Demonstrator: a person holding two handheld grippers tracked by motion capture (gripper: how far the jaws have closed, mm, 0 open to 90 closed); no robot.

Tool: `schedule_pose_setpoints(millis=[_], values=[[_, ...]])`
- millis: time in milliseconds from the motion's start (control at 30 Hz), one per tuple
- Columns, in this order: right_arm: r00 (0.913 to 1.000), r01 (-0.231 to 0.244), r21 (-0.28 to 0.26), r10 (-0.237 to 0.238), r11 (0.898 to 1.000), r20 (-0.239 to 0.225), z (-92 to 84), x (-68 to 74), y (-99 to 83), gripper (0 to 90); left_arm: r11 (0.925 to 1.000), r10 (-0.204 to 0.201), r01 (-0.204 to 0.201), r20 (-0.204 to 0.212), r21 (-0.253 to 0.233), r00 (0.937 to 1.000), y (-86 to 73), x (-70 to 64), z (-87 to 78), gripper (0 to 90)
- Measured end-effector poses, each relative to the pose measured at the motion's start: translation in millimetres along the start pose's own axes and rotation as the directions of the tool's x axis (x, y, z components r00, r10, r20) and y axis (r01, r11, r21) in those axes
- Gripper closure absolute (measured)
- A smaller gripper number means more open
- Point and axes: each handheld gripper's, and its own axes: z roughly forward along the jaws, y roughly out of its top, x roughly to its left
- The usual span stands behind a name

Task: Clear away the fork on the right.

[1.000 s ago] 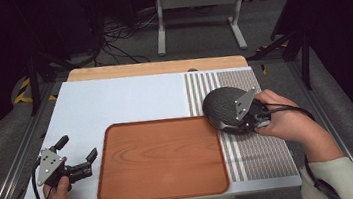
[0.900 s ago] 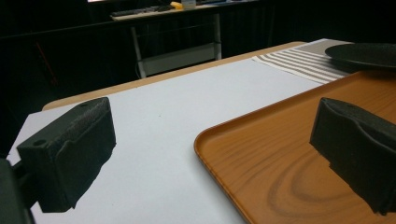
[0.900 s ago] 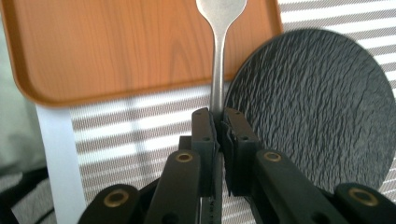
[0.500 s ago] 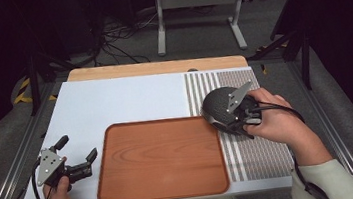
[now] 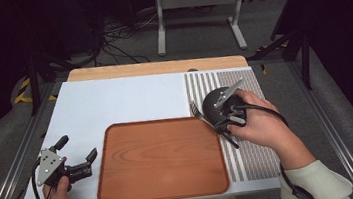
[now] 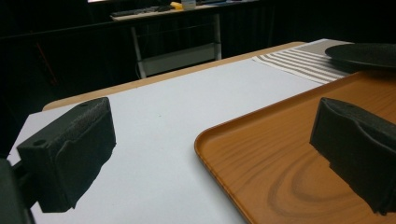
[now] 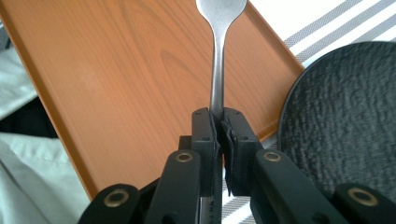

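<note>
Your right gripper is clenched on the fork handle, tines out over the wooden tray beside the dark plate, ready to set down. Left gripper idle, jaws apart.

Fork: dull brushed metal, showing a soft sheen. Tray: smooth wood-grain, looking satin. Plate: black, matt, looking pebbled and rough. Placemat: woven, striped cloth. Right gripper pads: black matt foam. Tabletop: flat, matt white.
</note>
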Motion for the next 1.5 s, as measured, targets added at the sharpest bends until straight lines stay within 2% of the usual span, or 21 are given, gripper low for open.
schedule_pose_setpoints(millis=[167,300,500,633,767,1067,1200,1433,1500], values=[[0.9981,-0.061,-0.005,0.061,0.998,-0.006,7.5,4.7,4.5,83.9,1.0,0.0,0.0,0.0,0.0,1.0,0.0,0.0,0.0,0.7],[0.9959,-0.09,0.0,0.09,0.996,-0.011,12.6,8.1,8.0,83.9,1.0,-0.003,0.003,-0.002,0.0,1.0,-0.1,0.2,0.1,0.8],[0.9877,-0.155,0.013,0.155,0.988,-0.022,19.0,14.2,13.0,83.9,1.0,-0.003,0.003,-0.001,0.001,1.0,-0.2,0.2,0.2,0.7],[0.9873,-0.158,0.025,0.158,0.987,-0.018,23.3,17.3,15.1,83.9,1.0,-0.003,0.003,-0.001,0.001,1.0,-0.2,0.3,0.3,0.8],[0.9778,-0.206,0.066,0.208,0.976,-0.025,32.0,23.3,19.5,83.9,1.0,-0.003,0.003,-0.002,0.0,1.0,-0.1,0.4,0.1,0.8],[0.9709,-0.238,0.122,0.239,0.964,0.0,48.3,31.9,26.2,83.8,1.0,-0.003,0.003,0.0,-0.001,1.0,0.1,1.0,-0.2,0.7],[0.9616,-0.272,0.15,0.274,0.95,0.007,58.8,35.2,29.6,83.9,1.0,-0.002,0.002,0.0,-0.001,1.0,0.3,1.5,-0.7,0.8],[0.9501,-0.308,0.194,0.312,0.931,0.01,73.2,37.6,32.2,83.8,1.0,0.0,0.0,0.002,-0.002,1.0,0.5,1.7,-0.7,0.8],[0.9442,-0.325,0.208,0.329,0.923,0.015,76.7,38.0,32.4,83.8,1.0,-0.002,0.002,0.0,-0.003,1.0,0.5,1.6,-0.6,0.7]])
